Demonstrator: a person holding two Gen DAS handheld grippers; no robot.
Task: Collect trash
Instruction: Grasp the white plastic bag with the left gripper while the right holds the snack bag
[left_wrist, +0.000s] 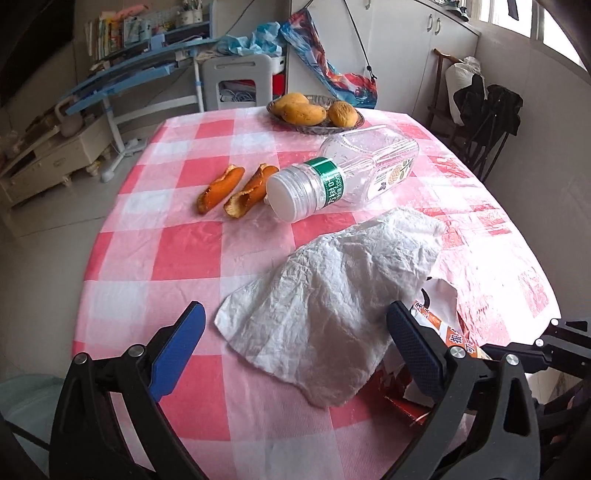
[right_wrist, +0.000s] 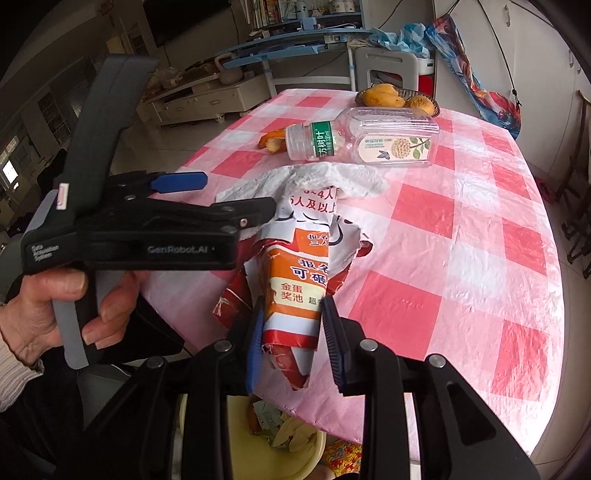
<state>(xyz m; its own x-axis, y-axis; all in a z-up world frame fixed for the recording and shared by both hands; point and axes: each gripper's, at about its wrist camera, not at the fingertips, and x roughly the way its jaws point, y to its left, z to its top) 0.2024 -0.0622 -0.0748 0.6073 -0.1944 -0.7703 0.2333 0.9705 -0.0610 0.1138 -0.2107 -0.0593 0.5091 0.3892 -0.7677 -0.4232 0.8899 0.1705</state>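
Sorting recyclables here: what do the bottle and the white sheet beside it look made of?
Bottle: clear, glossy plastic by its see-through walls, ribbed white cap and printed label. White sheet: probably tissue or thin paper, matte and heavily crinkled; thin plastic film can't be ruled out.

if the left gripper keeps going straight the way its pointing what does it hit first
Most likely the crumpled white tissue, which lies right ahead between the open fingers of the left gripper. The plastic bottle and orange peels lie well beyond it, though exact depth is unclear.

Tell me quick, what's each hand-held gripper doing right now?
Left hand-held gripper: open, holding nothing, around the crumpled tissue.
Right hand-held gripper: closed on the torn paper flyer.
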